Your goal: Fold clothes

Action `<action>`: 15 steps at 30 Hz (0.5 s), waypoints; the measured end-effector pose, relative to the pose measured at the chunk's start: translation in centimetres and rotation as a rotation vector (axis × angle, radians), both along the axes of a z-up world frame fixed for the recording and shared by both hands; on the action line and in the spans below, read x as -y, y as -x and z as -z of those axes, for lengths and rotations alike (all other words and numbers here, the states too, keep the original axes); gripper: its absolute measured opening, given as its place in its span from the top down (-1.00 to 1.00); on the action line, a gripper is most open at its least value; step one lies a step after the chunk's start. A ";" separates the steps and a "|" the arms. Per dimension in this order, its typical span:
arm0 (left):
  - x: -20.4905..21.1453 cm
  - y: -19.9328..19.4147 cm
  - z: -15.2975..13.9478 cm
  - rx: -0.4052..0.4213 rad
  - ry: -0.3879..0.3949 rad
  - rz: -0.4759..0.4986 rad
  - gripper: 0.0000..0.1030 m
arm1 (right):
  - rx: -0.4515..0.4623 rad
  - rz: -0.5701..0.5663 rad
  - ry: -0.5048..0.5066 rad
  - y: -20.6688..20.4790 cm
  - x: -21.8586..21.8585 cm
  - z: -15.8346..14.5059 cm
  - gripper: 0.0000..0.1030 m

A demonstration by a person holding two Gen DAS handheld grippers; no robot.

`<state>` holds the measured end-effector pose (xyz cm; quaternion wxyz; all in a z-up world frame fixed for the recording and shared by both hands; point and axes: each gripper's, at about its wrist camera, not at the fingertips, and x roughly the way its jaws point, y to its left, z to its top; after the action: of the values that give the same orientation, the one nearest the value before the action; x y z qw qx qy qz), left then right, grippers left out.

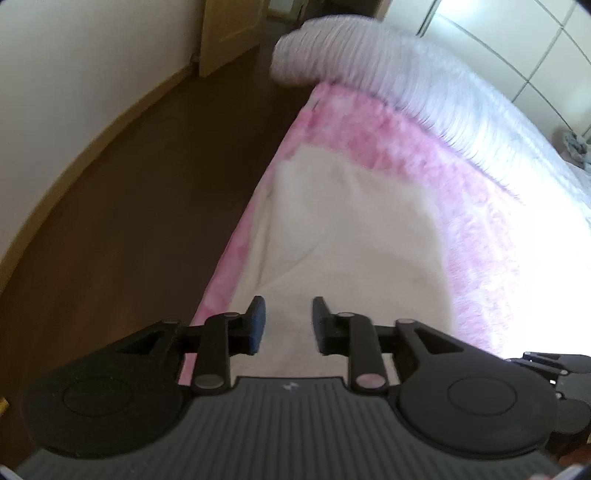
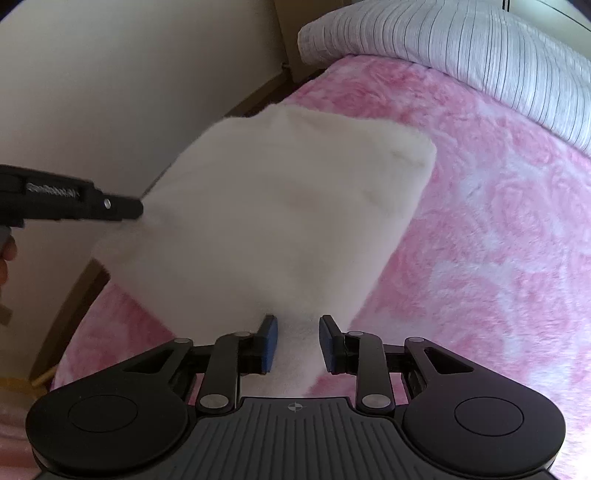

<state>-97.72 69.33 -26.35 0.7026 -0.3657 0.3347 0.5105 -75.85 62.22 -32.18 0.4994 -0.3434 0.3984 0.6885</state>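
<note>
A white fluffy garment (image 1: 351,229) lies folded on the pink patterned blanket (image 1: 476,206) near the bed's left edge; it also shows in the right wrist view (image 2: 280,214). My left gripper (image 1: 288,321) is open just above the garment's near end, with nothing between its blue pads. In the right wrist view the left gripper (image 2: 136,208) reaches in from the left and its tip meets the garment's left edge. My right gripper (image 2: 297,341) is open, its pads on either side of the garment's near corner without pinching it.
A grey striped duvet (image 2: 480,55) is bunched across the far end of the bed. The pink blanket (image 2: 498,221) spreads to the right. Dark wooden floor (image 1: 140,192) and a cream wall (image 1: 74,81) lie left of the bed edge. A door (image 1: 229,33) stands at the far left.
</note>
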 end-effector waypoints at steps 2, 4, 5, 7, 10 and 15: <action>0.9 -0.5 -1.8 -0.020 -0.017 -0.014 0.25 | -0.005 0.021 -0.005 -0.5 0.6 -1.9 0.43; 1.7 -1.1 -3.5 -0.041 -0.033 -0.027 0.13 | 0.009 0.034 -0.005 -1.0 1.6 -4.0 0.23; 2.4 -1.6 -4.5 -0.063 -0.045 -0.027 0.07 | 0.018 0.040 -0.004 -1.3 2.0 -5.1 0.14; 4.1 -3.0 -6.4 -0.120 -0.073 -0.021 -0.02 | 0.029 0.043 -0.011 -1.9 3.0 -7.2 -0.02; 6.6 -4.9 -9.3 -0.197 -0.108 -0.016 -0.14 | 0.026 0.032 -0.041 -2.6 4.1 -10.3 -0.09; 11.2 -7.4 -13.0 -0.263 -0.138 -0.065 -0.14 | 0.020 -0.004 -0.096 -3.6 6.8 -14.9 -0.16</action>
<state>-90.36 58.10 -13.38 0.6593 -0.2572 0.3759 0.5982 -72.22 55.40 -17.27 0.5179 -0.3267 0.3593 0.7043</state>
